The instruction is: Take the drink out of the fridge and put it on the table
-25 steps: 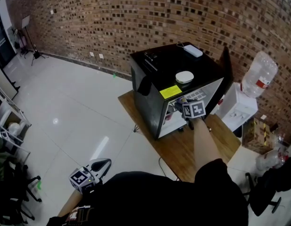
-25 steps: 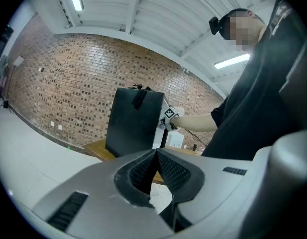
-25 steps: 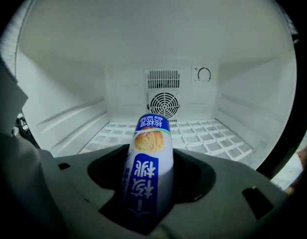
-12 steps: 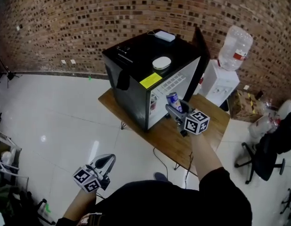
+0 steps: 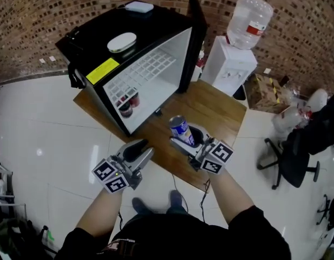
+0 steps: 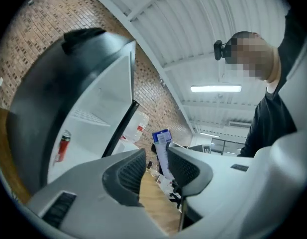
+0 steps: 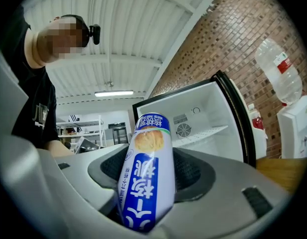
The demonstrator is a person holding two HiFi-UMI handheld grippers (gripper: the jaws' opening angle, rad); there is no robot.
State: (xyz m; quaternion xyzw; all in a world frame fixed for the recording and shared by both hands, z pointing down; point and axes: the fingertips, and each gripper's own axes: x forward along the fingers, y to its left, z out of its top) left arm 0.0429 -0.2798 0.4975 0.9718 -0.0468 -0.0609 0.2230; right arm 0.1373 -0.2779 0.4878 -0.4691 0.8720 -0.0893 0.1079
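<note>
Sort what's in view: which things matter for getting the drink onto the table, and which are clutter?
In the job: blue drink can, gripped by the right gripper; open fridge; wooden table.
Just lying about: water dispenser; white dish and white box on the fridge top; office chair.

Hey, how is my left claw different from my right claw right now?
The right claw is shut on a blue and white can; the left claw holds nothing. The right claw's jaws stand wide around the can; the left claw's jaws show only a narrow gap, having just been opening. Both point toward the open fridge.
</note>
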